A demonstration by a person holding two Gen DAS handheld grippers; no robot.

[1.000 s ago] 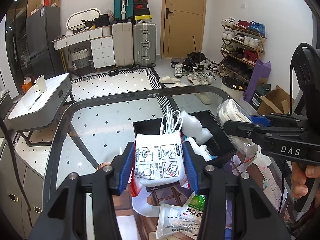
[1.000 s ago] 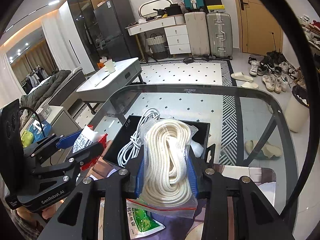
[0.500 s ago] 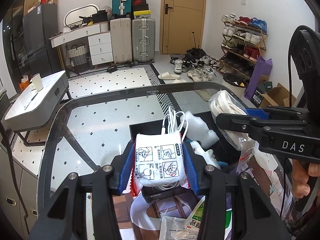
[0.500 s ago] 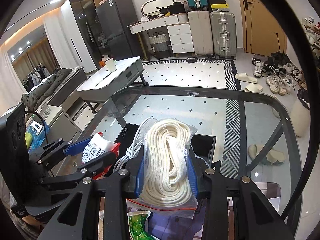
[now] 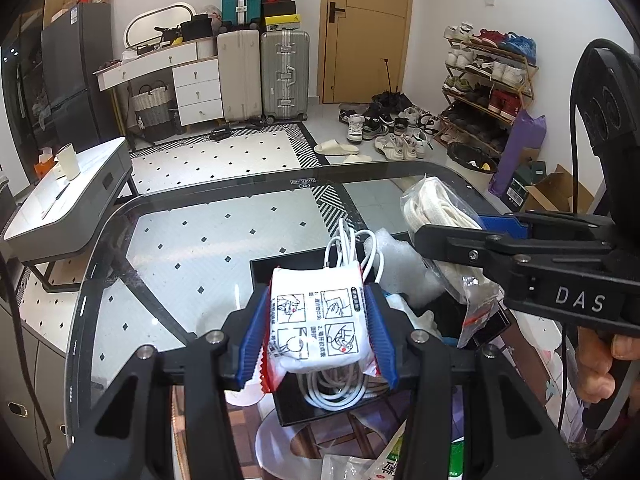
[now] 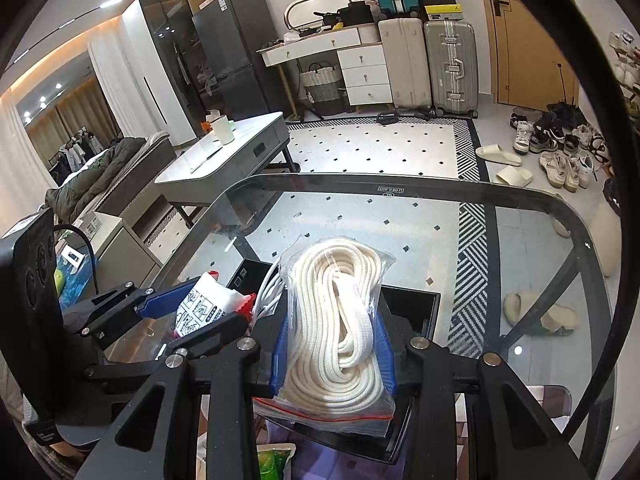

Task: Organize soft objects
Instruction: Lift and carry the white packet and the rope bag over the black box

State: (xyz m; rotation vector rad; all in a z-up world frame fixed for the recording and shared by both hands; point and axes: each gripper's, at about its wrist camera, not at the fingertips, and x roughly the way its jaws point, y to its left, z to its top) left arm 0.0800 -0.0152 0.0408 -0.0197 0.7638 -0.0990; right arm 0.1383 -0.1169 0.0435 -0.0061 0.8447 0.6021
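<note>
My left gripper (image 5: pixel 320 330) is shut on a white packet with printed pictures and a red edge (image 5: pixel 318 324), held above the near left part of a black tray (image 5: pixel 264 266) on the glass table. My right gripper (image 6: pixel 332 346) is shut on a clear bag of white rope (image 6: pixel 338 320), held over the same black tray (image 6: pixel 416 308). In the left wrist view the right gripper (image 5: pixel 452 240) comes in from the right with the rope bag (image 5: pixel 436 216). The tray holds a coiled white cable (image 5: pixel 348 248) and white foam wrap (image 5: pixel 404 268). The right wrist view shows the left gripper (image 6: pixel 192 312) with its packet (image 6: pixel 204 308) at the left.
The glass table's dark rim (image 5: pixel 224 186) curves round the far side. Green and white packets (image 5: pixel 384 464) lie on the near side of the table below the tray. A person's hand (image 5: pixel 604 364) grips the right handle. Beyond stand a low white table (image 5: pixel 68 208), suitcases and shoes.
Both grippers have moved forward and slightly down, so the tray now lies closer under the packet and the rope bag. Both grips are unchanged.
</note>
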